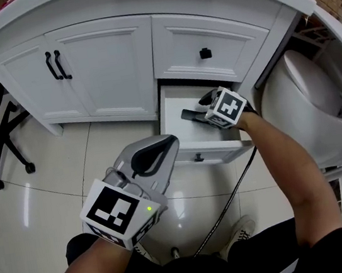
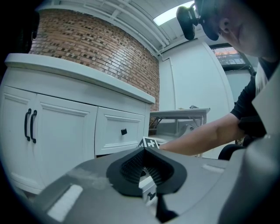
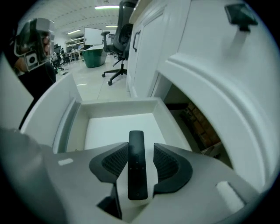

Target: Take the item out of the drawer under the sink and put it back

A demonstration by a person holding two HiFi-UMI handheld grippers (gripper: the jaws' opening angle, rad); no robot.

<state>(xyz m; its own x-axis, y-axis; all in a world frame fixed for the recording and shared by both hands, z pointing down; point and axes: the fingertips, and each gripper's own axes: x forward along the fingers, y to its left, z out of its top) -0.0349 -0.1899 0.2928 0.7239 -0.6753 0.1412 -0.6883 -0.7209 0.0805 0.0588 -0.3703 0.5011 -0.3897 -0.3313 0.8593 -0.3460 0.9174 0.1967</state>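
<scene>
Right gripper view: one remote (image 3: pixel 136 164), one drawer (image 3: pixel 118 107).

The grey left tool (image 1: pixel 155 155) and right tool (image 1: pixel 192 115) have black ribbed pads (image 3: pixel 168 164) and black-and-white marker cubes (image 1: pixel 115 212).

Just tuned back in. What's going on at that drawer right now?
The person's right gripper is reaching down into the open drawer of the white sink cabinet. A slim black remote sits between its jaws, which stand open with a gap on either side, so it isn't clamped. I can't tell whether the remote rests on the drawer floor. The left gripper is shut and empty, held in front of the cabinet and touching nothing.
</scene>
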